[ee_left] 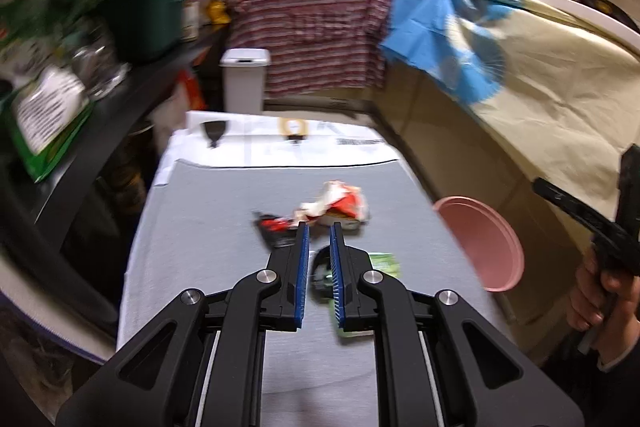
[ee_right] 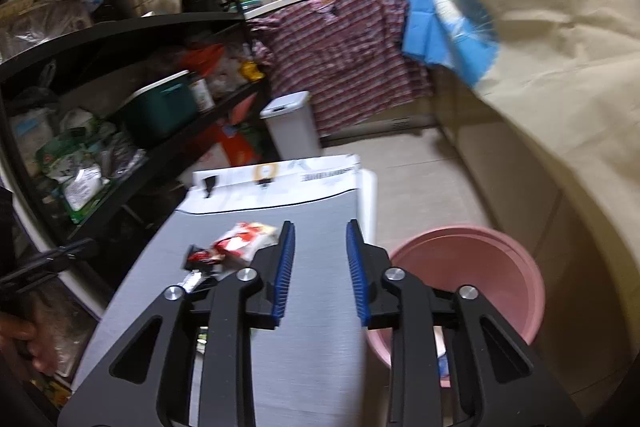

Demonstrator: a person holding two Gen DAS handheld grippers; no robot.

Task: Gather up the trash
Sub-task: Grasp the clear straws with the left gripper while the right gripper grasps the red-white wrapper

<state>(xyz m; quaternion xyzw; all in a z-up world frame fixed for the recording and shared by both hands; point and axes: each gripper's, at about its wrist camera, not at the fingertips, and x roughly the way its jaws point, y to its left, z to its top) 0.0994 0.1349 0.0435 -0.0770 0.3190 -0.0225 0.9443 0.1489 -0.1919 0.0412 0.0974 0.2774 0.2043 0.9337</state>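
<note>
Trash lies on a grey table point(ee_left: 208, 227): a crumpled red and white wrapper point(ee_left: 340, 205), a black and red wrapper point(ee_left: 274, 229) left of it, and a green wrapper point(ee_left: 384, 263) with a dark piece nearer me. My left gripper point(ee_left: 319, 231) hovers above the table just short of the wrappers, jaws slightly apart and empty. My right gripper point(ee_right: 320, 231) is open and empty over the table's right edge point(ee_right: 360, 211). The red and white wrapper point(ee_right: 244, 241) and the black and red wrapper point(ee_right: 202, 257) lie to its left. A pink bucket point(ee_right: 480, 267) stands beside the table on the right.
The pink bucket point(ee_left: 480, 243) stands on the floor right of the table. A white lidded bin point(ee_left: 245, 79) stands beyond the table's far end. Black shelves point(ee_right: 120, 67) full of goods run along the left. A cloth-draped counter point(ee_right: 540, 87) runs along the right.
</note>
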